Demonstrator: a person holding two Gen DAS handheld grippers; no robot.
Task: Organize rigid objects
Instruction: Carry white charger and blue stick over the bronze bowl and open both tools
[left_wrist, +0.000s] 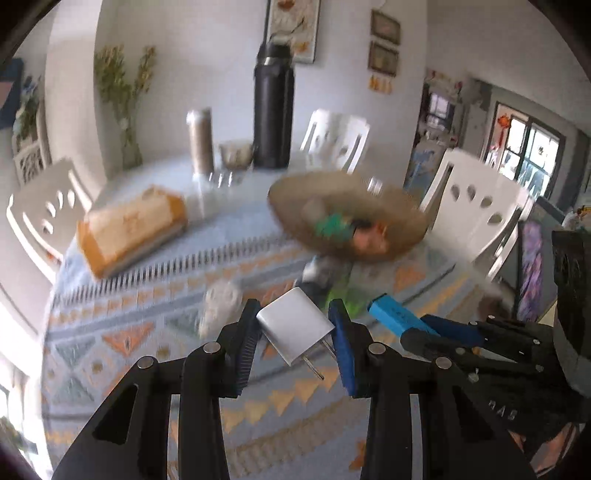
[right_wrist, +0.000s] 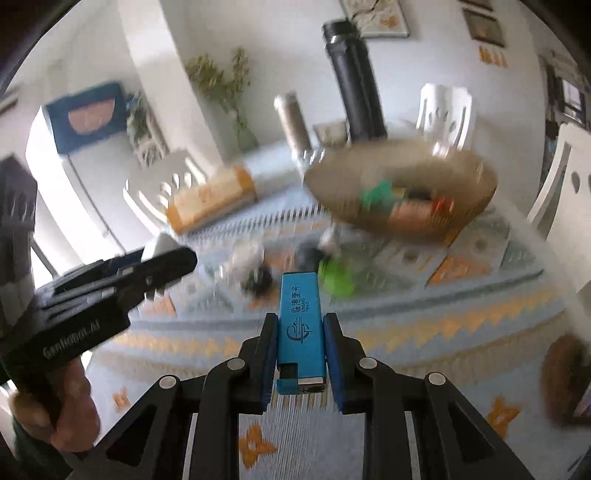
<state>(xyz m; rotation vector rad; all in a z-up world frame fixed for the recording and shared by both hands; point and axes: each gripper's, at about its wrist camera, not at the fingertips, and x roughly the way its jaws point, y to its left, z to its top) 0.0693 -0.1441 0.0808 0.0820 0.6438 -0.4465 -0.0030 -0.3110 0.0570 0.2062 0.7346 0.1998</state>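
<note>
White plastic fills the left claw (left_wrist: 295, 334): a small square wall charger (left_wrist: 295, 325) is pinched between the two blue pads, tilted, with its metal prongs pointing down and toward the camera. The claw is closed on it, holding it above the patterned surface (left_wrist: 122, 332).

The right claw (right_wrist: 300, 354) is likewise closed, gripping a bright blue rectangular lighter (right_wrist: 301, 325) printed with dark characters. The lighter stands lengthwise between the pads, its metal end toward the camera and its far end jutting out past the fingertips. In the left wrist view this lighter (left_wrist: 391, 312) and the right claw (left_wrist: 424, 326) show just beside the charger, on its right. In the right wrist view the left claw (right_wrist: 173, 258) shows at the left, held by a bare hand (right_wrist: 59, 410).

Beyond both claws, on the blue and orange woven cloth, lie blurred small items, among them a lime-green object (right_wrist: 336, 275) and a dark roundish one (right_wrist: 260, 278). Further out sits a wide tan woven basket (right_wrist: 402, 184) holding green, orange and dark pieces too blurred to name. Left of it lies an orange-edged box (left_wrist: 129, 229); behind stand a tall black thermos flask (left_wrist: 273, 107), a slim beige tumbler (left_wrist: 201, 142), and white chairs (left_wrist: 476, 210) around the surface.
</note>
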